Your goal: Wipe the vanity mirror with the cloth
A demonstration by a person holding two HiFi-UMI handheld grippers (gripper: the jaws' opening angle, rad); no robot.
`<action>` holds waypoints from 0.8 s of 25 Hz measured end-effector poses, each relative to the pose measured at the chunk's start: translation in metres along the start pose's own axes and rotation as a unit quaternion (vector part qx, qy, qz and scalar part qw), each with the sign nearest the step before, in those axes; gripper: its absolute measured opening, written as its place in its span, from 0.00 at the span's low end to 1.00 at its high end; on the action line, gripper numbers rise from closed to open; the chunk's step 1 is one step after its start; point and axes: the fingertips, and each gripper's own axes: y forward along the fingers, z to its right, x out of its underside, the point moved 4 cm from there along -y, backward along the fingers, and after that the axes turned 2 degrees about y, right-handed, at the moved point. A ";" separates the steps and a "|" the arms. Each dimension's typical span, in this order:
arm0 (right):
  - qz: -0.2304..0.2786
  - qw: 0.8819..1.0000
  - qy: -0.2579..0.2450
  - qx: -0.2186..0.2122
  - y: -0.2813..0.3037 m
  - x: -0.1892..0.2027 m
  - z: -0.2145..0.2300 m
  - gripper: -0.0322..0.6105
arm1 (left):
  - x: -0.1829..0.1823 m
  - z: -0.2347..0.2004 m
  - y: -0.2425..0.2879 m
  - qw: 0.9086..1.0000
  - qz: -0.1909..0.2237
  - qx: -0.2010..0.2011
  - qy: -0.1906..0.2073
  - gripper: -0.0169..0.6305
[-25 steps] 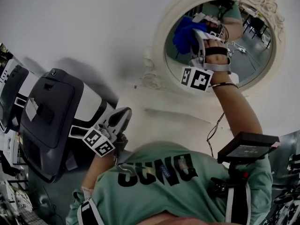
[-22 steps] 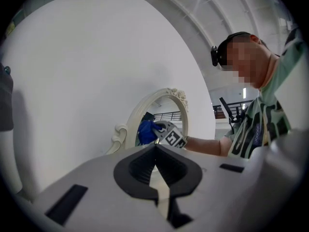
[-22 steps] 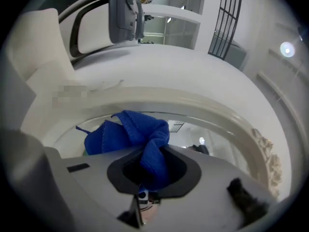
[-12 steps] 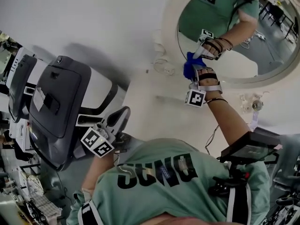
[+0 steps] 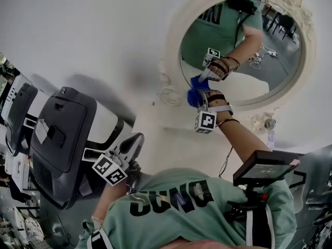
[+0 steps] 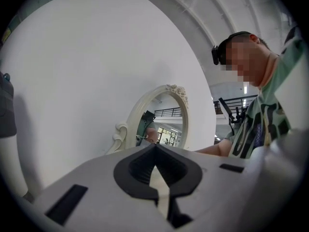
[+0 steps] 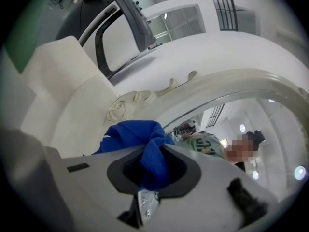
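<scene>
Gripping a fold of the blue cloth (image 7: 145, 141), the jaws of the right gripper (image 7: 154, 164) are closing tight on it. The rest of the fabric is bunching out ahead of the tips, so soft cloth rather than hard plastic is meeting the surface. That wad is sitting at the lower-left edge of the vanity mirror (image 5: 259, 82), where the glass meets the inner lip of the ornate cream frame (image 5: 174, 51). In the head view the cloth and its reflection are joining with no gap, so it is probably pressing on the glass. The right forearm is reaching up and across the mirror's lower rim, which is putting the gripper nearly square to the pane for a flat stroke. Most of the glass is lying up and to the right of the cloth, so the wiping appears to be running along the edge, with the centre open to the next sweep.

The left gripper (image 6: 155, 153) is carrying nothing, its jaws meeting along a thin seam. It is hanging low by the person's chest, beside the dark grey machine (image 5: 57, 139) and well apart from the mirror, likely parked out of the working arm's way. Behind everything, the white wall (image 5: 93, 30) is carrying the mirror.
</scene>
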 end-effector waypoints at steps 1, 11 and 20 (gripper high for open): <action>0.016 1.000 0.004 0.018 -0.013 -0.005 0.019 0.13 | -0.003 0.002 0.001 1.000 0.005 0.004 0.004 0.04; 0.044 0.942 -0.006 0.332 -0.169 -0.037 0.331 0.13 | -0.030 0.010 0.008 0.997 0.063 0.032 0.026 0.04; -0.014 0.938 -0.024 0.346 -0.153 -0.029 0.370 0.13 | -0.033 0.006 -0.002 0.997 0.076 0.019 0.021 0.04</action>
